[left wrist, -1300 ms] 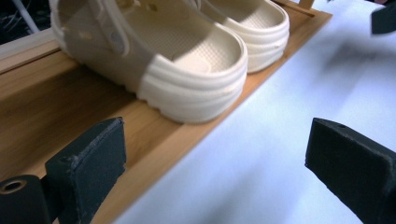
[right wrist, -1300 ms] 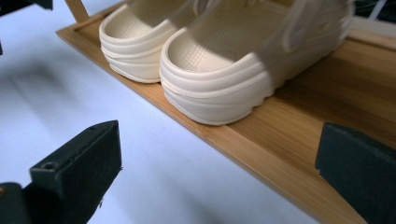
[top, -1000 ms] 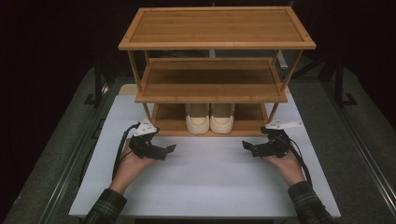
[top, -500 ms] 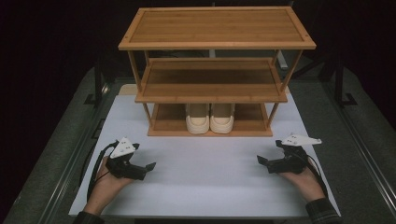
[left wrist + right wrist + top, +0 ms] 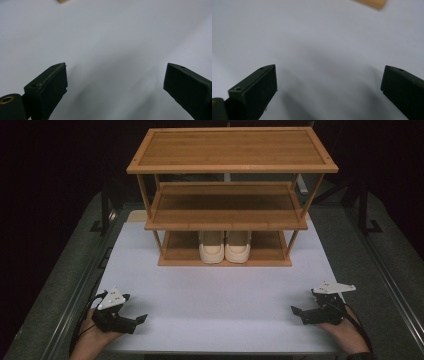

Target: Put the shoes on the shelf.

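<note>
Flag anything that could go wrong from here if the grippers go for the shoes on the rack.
The cream pair of shoes sits under the low middle shelf of the three-tier bamboo rack, so a raised gripper could knock it. The shoes touch, leaving little gap for jaws. The open left gripper and right gripper start far away.

no readable text, label or number on anything here.

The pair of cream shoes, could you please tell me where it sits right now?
In the high view the pair of cream shoes stands side by side at the middle of the bottom shelf of the wooden rack, toes toward the person.
</note>
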`<state>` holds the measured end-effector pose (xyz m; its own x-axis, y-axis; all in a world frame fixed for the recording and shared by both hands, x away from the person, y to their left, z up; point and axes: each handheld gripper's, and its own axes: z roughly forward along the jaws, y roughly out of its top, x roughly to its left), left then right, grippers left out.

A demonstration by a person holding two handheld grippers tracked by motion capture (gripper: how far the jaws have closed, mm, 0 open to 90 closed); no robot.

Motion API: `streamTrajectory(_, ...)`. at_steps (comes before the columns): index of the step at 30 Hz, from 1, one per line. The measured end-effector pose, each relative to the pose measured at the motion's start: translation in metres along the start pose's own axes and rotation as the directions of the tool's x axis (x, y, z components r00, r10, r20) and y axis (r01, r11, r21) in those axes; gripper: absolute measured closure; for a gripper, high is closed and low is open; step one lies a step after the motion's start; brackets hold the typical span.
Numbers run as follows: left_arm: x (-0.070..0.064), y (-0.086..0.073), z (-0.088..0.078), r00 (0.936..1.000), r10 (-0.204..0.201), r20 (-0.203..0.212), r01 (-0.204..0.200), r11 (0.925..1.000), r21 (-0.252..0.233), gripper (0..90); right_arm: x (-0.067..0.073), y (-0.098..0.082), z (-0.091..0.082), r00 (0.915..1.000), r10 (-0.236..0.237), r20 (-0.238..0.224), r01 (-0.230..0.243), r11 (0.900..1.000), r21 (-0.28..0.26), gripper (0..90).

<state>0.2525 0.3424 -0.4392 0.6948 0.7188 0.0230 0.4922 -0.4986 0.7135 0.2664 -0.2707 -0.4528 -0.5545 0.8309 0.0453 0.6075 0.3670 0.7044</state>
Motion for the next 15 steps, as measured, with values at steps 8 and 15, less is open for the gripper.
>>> streamTrajectory(8, 0.0017, -0.0104, 0.0050, 1.0000, -0.006, 0.002, 0.006, 0.9996, 0.027, 3.6, -0.0015, -0.0052, 0.0023, 0.9997, -0.013, 0.023, 0.012, 1.000, 0.025, 0.7)
streamTrajectory(15, 0.0019, -0.0097, 0.0050, 1.0000, -0.007, 0.001, 0.007, 0.9995, 0.031, 3.6, -0.0015, -0.0051, 0.0024, 0.9996, -0.014, 0.024, 0.014, 1.000, 0.025, 0.7)
